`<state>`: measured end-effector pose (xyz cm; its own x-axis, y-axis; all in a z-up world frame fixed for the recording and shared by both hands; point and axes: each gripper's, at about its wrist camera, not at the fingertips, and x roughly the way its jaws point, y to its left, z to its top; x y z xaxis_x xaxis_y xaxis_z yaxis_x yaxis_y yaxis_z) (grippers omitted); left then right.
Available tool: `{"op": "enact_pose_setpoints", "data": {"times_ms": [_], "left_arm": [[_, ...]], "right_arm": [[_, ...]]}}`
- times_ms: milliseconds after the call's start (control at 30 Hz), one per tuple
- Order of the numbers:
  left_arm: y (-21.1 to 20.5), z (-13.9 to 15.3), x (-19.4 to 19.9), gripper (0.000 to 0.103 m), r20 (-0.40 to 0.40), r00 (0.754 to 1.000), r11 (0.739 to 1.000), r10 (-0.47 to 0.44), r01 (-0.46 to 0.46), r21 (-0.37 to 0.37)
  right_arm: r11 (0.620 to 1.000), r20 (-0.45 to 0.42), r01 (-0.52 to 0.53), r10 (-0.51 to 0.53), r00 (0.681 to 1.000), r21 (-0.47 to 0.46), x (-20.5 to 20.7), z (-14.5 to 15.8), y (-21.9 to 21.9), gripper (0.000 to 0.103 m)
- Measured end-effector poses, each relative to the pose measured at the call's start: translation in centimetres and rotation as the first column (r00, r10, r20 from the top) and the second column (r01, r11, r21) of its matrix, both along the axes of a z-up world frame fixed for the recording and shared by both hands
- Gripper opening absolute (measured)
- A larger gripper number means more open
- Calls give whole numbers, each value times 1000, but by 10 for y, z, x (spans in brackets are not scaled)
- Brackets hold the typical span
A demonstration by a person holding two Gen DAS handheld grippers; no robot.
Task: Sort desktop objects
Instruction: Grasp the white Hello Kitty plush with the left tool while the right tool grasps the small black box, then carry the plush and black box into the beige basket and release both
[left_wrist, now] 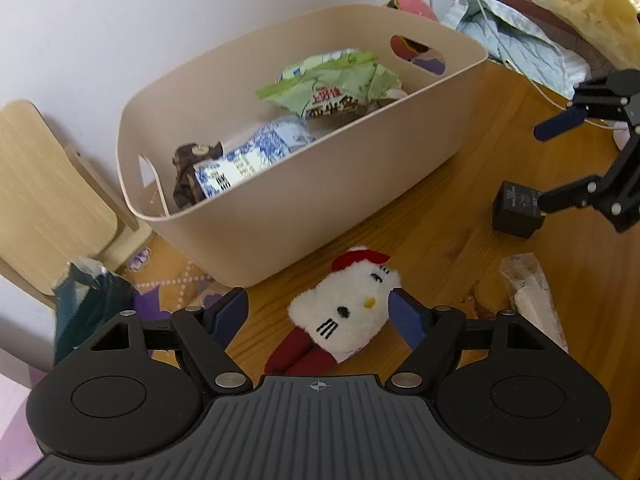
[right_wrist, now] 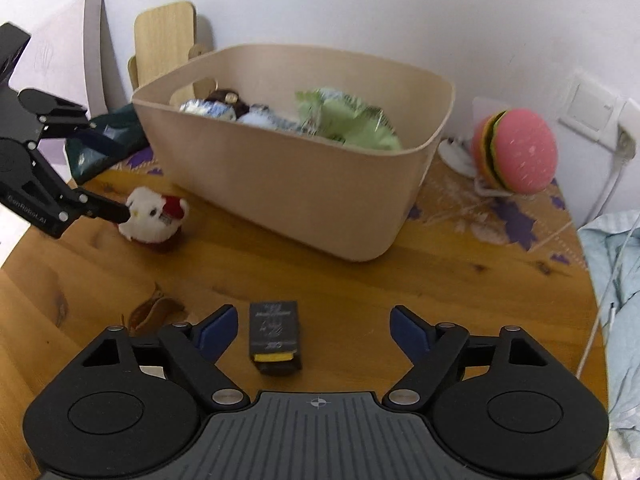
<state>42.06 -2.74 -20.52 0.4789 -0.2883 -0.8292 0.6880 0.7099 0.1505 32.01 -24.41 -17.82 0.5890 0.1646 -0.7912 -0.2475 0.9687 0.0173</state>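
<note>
Twin approach to two items beside the beige storage bin [left_wrist: 280,216] on the wooden table [right_wrist: 360,280]. Left gripper [left_wrist: 318,316] stands with its jaws spread on either side of the white plush kitten [left_wrist: 344,312] with a red bow, which lies on the table just in front of the bin; its right pad is close against the toy's head, and whether it touches cannot be told. Right gripper [right_wrist: 310,330] is likewise spread around the small black box [right_wrist: 274,336], which sits nearer its left pad [right_wrist: 218,330]; nothing is pressed yet. For a sound pickup, each tool should probably settle lower and centre its item between the pads before closing, the right one shifting sideways so the box is not nudged askew. The bin already holds snack packets [left_wrist: 332,84], so both pieces most likely belong there.
</note>
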Motion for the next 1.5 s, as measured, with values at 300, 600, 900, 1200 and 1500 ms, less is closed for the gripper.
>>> {"op": "enact_pose_setpoints", "data": {"times_ms": [300,600,900,1200,1500], "left_arm": [[-3,-22,13,78,-75,997,1000,-25,26,13],[-9,-37,25,63,-162,987,999,1,-6,-36],[1,-35,24,54,-207,976,995,63,-78,-68],[16,-21,3,54,-212,970,986,119,-141,-92],[36,17,-17,54,-167,974,975,156,-179,-131]], "right_arm": [[1000,-75,-28,28,997,-3,8,-24,11,73],[1000,-106,-29,28,994,-2,10,-33,18,57],[999,-109,-38,38,993,-2,7,-36,22,29],[999,-99,-40,41,994,18,-6,-24,22,29],[999,-47,-29,30,998,27,-22,7,11,29]]}}
